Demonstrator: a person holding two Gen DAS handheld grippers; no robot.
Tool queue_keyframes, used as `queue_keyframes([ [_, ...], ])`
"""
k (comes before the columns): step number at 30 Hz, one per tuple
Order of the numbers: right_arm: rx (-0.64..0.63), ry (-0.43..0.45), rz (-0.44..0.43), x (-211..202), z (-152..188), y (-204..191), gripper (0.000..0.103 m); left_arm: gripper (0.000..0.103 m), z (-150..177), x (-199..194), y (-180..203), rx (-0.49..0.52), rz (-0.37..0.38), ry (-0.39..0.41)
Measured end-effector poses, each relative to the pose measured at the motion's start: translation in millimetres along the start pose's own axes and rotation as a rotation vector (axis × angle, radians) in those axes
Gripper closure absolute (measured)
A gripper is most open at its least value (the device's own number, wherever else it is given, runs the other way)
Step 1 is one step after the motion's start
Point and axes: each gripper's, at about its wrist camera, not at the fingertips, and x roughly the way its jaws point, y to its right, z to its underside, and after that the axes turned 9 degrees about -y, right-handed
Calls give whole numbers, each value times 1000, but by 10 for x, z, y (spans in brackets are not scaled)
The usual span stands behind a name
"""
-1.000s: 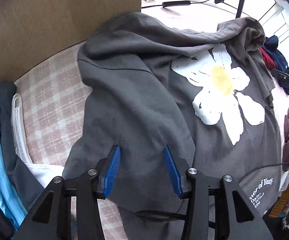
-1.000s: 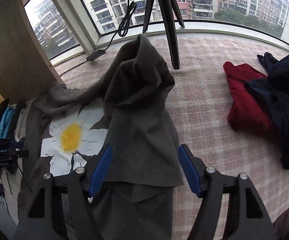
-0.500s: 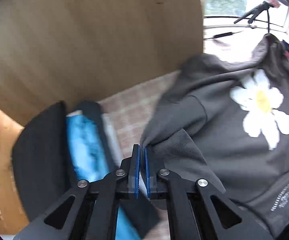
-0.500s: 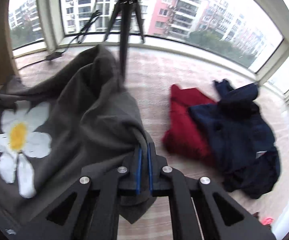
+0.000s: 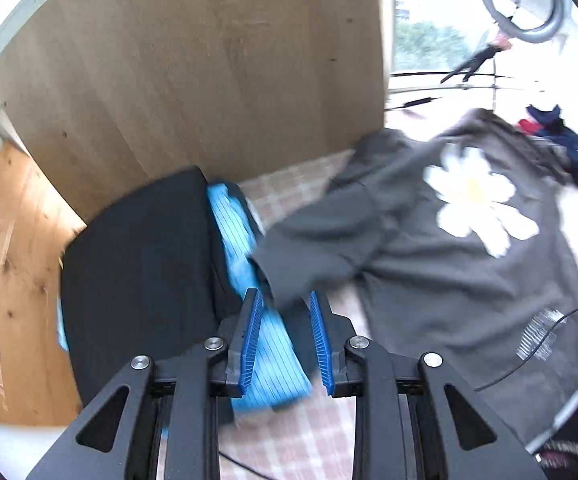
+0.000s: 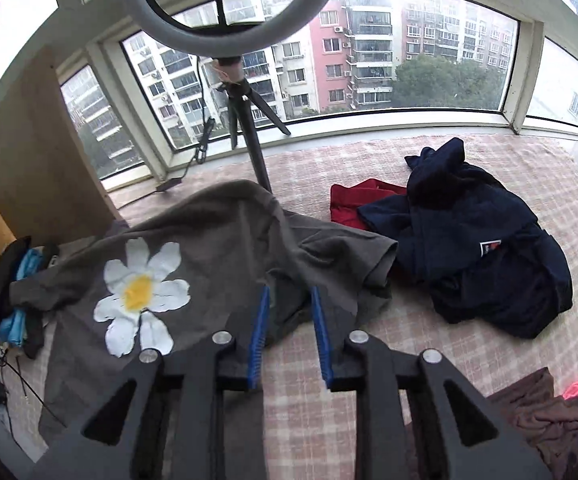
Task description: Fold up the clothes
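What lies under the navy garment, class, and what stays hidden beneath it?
Under the navy garment lies a red garment, poking out at its left edge, on the pink checked blanket. How far the red one extends underneath is covered.

Ahead of you, a ring light [image 6: 231, 8] stands on a black tripod [image 6: 249, 128] by the bay window [image 6: 369, 64], with apartment blocks [image 6: 329, 60] and a green tree [image 6: 445, 80] outside. A cable [image 6: 193, 152] runs along the sill to a small black adapter. To your left, a pale wooden panel [image 5: 193, 72] stands upright, and a knotty pine board [image 5: 5, 280] sits beside it. A pink checked mat [image 6: 489, 360] covers the floor.
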Motion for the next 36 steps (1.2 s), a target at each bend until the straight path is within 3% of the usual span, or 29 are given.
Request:
queue_keyframes([
  [4,4,64,-84,-706,506,-32,57,78,575,-203,-17,30,43,-3],
  [6,-10,52,-88,-928,816,-64,41,77,855,-208,1,68,87,-29],
  [9,-24,18,-15,-1004,1353,-129,40,72,1252,-100,162,133,196,-89],
  [13,15,-106,-5,-701,2053,-179,40,71,1622,293,583,222,305,-176],
  [19,-38,-291,-40,-173,2764,-324,40,71,1744,736,951,222,357,-224],
  [24,-156,-331,-30,-31,2986,-417,40,73,1715,847,1198,177,413,-208],
  [25,-180,-341,-24,2,3013,-430,40,78,1710,830,1253,184,411,-192],
  [26,-203,-351,-14,39,3037,-442,40,94,1706,803,1294,191,390,-173],
  [27,-225,-362,-4,81,3059,-453,40,101,1699,769,1317,187,379,-156],
  [29,-254,-380,-7,152,3106,-456,40,100,1674,670,1270,133,404,-133],
  [31,-277,-377,-25,191,3140,-466,52,101,1665,535,1200,84,413,-110],
  [32,-300,-361,-23,180,3142,-489,73,101,1669,453,1158,62,408,-98],
  [33,-315,-348,-27,159,3131,-503,100,101,1686,354,1113,44,394,-85],
  [36,-327,-317,-67,20,3031,-508,100,101,1794,-4,970,11,382,-40],
])
